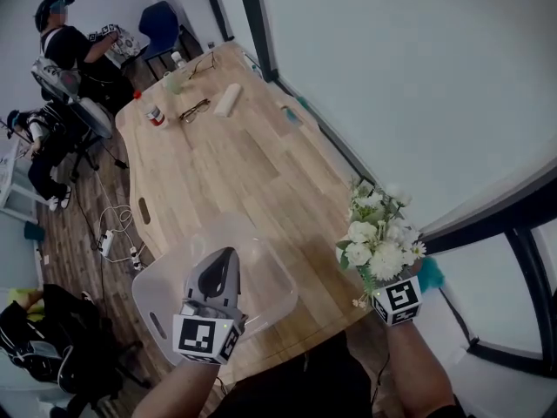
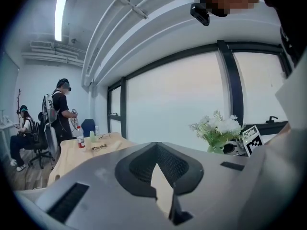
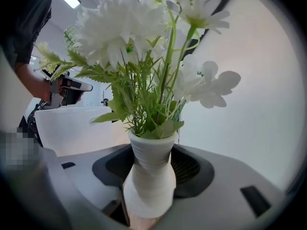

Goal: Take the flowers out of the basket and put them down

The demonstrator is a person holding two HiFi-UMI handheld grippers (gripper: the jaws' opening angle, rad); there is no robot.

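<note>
Closest to you are your two grippers. Your left gripper (image 1: 224, 264) has its jaws brought together at the tips with nothing between them. Your right gripper (image 3: 148, 186) is clamped on the waist of a white ribbed vase (image 3: 152, 152), its jaws standing fairly wide around it.

Under both grippers runs the long wooden table (image 1: 235, 164). The translucent plastic basket (image 1: 161, 307) sits on its near end, directly below your left gripper, which hangs just over it. The flowers (image 1: 379, 233), white blooms with green leaves, stand upright in the vase above your right gripper. They are outside the basket, off to the right of your left gripper, at the table's window-side edge.

Far beyond the left gripper's tips, at the table's other end, lie a pale roll (image 1: 228, 99), a bottle with a red label (image 1: 157, 116) and a pair of glasses (image 1: 194, 110).
</note>
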